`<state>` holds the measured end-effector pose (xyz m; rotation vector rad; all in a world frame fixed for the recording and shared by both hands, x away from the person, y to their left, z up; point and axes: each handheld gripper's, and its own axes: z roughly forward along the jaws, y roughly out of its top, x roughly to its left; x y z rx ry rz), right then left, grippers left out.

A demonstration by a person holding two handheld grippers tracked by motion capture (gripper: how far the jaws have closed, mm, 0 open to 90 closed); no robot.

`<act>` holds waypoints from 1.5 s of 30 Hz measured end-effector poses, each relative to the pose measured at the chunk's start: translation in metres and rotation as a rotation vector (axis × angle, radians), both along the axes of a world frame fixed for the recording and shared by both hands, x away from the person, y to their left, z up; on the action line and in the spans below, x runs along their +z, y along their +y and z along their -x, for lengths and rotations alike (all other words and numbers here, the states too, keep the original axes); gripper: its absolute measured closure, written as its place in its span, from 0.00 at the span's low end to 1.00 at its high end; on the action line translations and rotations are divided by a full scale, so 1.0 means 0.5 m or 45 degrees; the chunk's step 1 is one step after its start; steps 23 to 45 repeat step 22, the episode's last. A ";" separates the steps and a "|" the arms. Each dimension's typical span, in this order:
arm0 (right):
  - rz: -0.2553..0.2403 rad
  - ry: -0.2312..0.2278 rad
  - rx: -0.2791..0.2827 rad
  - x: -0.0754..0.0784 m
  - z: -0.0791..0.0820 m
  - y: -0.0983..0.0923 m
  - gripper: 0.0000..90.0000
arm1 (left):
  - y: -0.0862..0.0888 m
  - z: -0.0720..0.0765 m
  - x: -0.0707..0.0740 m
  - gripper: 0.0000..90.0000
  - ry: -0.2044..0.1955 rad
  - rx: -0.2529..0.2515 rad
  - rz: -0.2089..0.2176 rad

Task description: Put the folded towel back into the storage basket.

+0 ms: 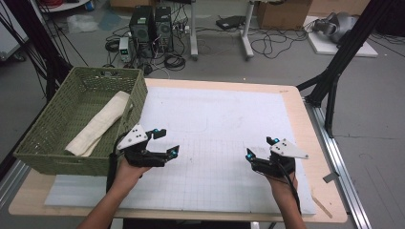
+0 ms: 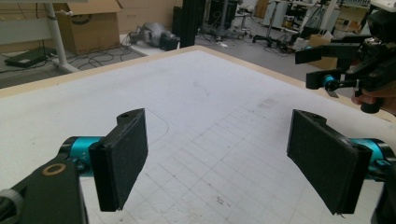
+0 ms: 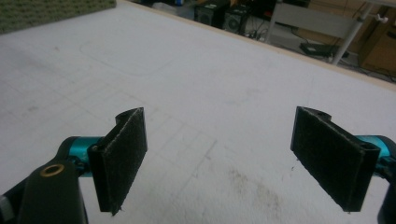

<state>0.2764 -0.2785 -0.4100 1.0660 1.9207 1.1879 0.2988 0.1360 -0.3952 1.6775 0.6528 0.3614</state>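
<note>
Both grippers, left gripper (image 1: 164, 141) and right gripper (image 1: 260, 149), spread wide, empty | hovering over white surface (image 1: 215, 119) | risk: left elbow clipping green wicker basket (image 1: 52, 119) holding folded cloth (image 1: 98, 124)

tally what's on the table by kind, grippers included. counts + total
Green wicker basket: 1
Folded cream cloth, lying in the basket: 1
White grid mat: 1
Hand-held grippers: 2, left gripper and right gripper, both with jaws apart and nothing between them
Total: 5

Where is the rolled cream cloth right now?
In the high view the rolled cream cloth lies inside the green woven basket at the table's left edge, beside the left gripper.
</note>
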 end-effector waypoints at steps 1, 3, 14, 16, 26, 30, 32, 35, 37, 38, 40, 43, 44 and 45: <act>0.009 0.008 -0.009 -0.008 0.000 -0.003 0.19 | -0.001 -0.001 -0.006 0.23 0.002 0.000 0.000; 0.023 0.033 -0.011 -0.021 -0.003 -0.006 0.19 | -0.003 -0.002 -0.016 0.23 0.005 -0.004 -0.004; -0.005 0.039 -0.025 -0.025 -0.004 -0.014 0.19 | -0.014 -0.004 -0.053 0.23 0.031 0.009 -0.043; -0.007 0.041 -0.025 -0.025 -0.004 -0.015 0.19 | -0.013 -0.005 -0.057 0.23 0.034 0.014 -0.054; 0.005 0.045 -0.012 -0.028 -0.006 -0.013 0.19 | -0.013 -0.007 -0.065 0.23 0.056 0.029 -0.063; 0.005 0.045 -0.012 -0.028 -0.006 -0.013 0.19 | -0.013 -0.007 -0.065 0.23 0.056 0.029 -0.063; 0.005 0.045 -0.012 -0.028 -0.006 -0.013 0.19 | -0.013 -0.007 -0.065 0.23 0.056 0.029 -0.063; 0.005 0.045 -0.012 -0.028 -0.006 -0.013 0.19 | -0.013 -0.007 -0.065 0.23 0.056 0.029 -0.063; 0.005 0.045 -0.012 -0.028 -0.006 -0.013 0.19 | -0.013 -0.007 -0.065 0.23 0.056 0.029 -0.063; 0.005 0.045 -0.012 -0.028 -0.006 -0.013 0.19 | -0.013 -0.007 -0.065 0.23 0.056 0.029 -0.063; 0.005 0.045 -0.012 -0.028 -0.006 -0.013 0.19 | -0.013 -0.007 -0.065 0.23 0.056 0.029 -0.063; 0.005 0.045 -0.012 -0.028 -0.006 -0.013 0.19 | -0.013 -0.007 -0.065 0.23 0.056 0.029 -0.063; 0.005 0.045 -0.012 -0.028 -0.006 -0.013 0.19 | -0.013 -0.007 -0.065 0.23 0.056 0.029 -0.063; 0.005 0.045 -0.012 -0.028 -0.006 -0.013 0.19 | -0.013 -0.007 -0.065 0.23 0.056 0.029 -0.063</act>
